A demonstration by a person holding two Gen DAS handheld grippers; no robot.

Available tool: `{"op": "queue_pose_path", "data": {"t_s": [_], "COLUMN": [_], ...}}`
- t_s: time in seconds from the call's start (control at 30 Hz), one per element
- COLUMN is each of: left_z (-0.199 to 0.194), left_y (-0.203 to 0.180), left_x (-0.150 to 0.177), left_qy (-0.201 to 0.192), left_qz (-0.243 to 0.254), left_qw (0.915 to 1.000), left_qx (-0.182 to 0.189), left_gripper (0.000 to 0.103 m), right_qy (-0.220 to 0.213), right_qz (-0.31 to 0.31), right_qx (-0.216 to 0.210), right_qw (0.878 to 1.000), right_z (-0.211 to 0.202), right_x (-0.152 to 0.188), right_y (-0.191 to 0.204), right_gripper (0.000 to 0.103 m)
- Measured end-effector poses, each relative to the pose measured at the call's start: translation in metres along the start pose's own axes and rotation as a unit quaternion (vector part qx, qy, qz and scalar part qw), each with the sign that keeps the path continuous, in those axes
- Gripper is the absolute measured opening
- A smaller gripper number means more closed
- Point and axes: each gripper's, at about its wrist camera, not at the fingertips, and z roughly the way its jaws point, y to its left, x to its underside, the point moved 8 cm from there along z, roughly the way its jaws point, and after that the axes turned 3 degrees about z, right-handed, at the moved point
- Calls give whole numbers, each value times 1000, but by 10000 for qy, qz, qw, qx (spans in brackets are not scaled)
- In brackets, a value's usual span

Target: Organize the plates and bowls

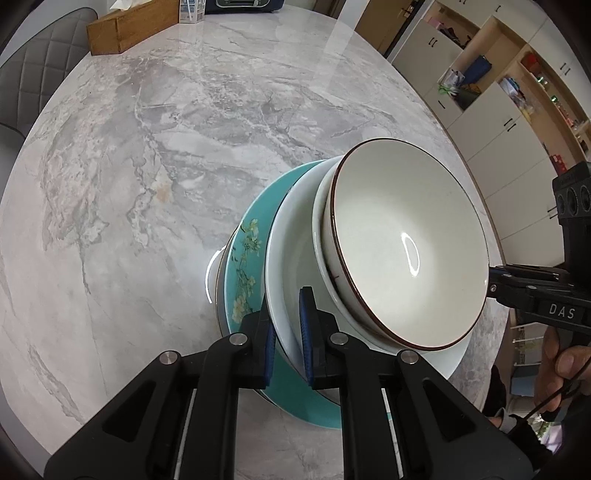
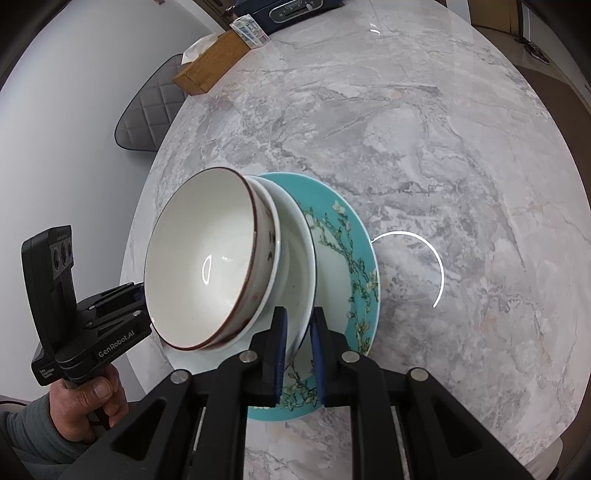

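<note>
A stack of dishes sits on the marble table (image 1: 147, 147): a teal floral plate (image 1: 243, 258) at the bottom, a white deep plate (image 1: 291, 258) on it, then a white bowl and a brown-rimmed white bowl (image 1: 406, 243) on top. My left gripper (image 1: 288, 332) is shut on the near rim of the white deep plate. In the right wrist view my right gripper (image 2: 297, 350) is shut on the opposite rim of the same white plate (image 2: 295, 258), over the teal plate (image 2: 354, 258). The brown-rimmed bowl (image 2: 203, 254) sits on top there too. Each gripper shows in the other's view, at the stack's far side.
A wooden tissue box (image 1: 129, 26) and a small carton (image 1: 192, 11) stand at the table's far edge, with a dark appliance (image 2: 291, 11) behind. A grey quilted chair (image 2: 151, 107) is beside the table. Cabinets and shelves (image 1: 498, 92) line the right.
</note>
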Motion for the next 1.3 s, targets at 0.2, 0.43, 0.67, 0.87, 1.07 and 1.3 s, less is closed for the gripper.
{"op": "queue_pose_path", "data": {"t_s": [0.2, 0.43, 0.67, 0.87, 1.07, 1.3], "left_z": [1, -9, -46, -93, -153, -224], "left_y": [2, 9, 19, 19, 11, -24], "left_x": [0, 3, 12, 14, 24, 49], "left_qy": [-11, -135, -517, -851, -1288, -1820], "left_qz": [-56, -355, -509, -589, -416, -1085], "left_qw": [10000, 9992, 9972, 9946, 9824, 9688], "left_qx": [40, 150, 173, -51, -1290, -1288], "left_gripper": [12, 37, 76, 101, 103, 102], "right_qy": [-1, -110, -481, -785, -1383, -2198], "right_qz": [15, 91, 293, 519, 304, -993], "right_qx": [-16, -15, -104, 119, 806, 1715], "right_qw": [10000, 9999, 9984, 9955, 9866, 9552], "right_z": [0, -9, -43, -70, -104, -160], "right_x": [0, 0, 8, 27, 31, 37], "right_y": [0, -1, -8, -4, 18, 65], "right_gripper": [16, 28, 64, 73, 81, 85]}}
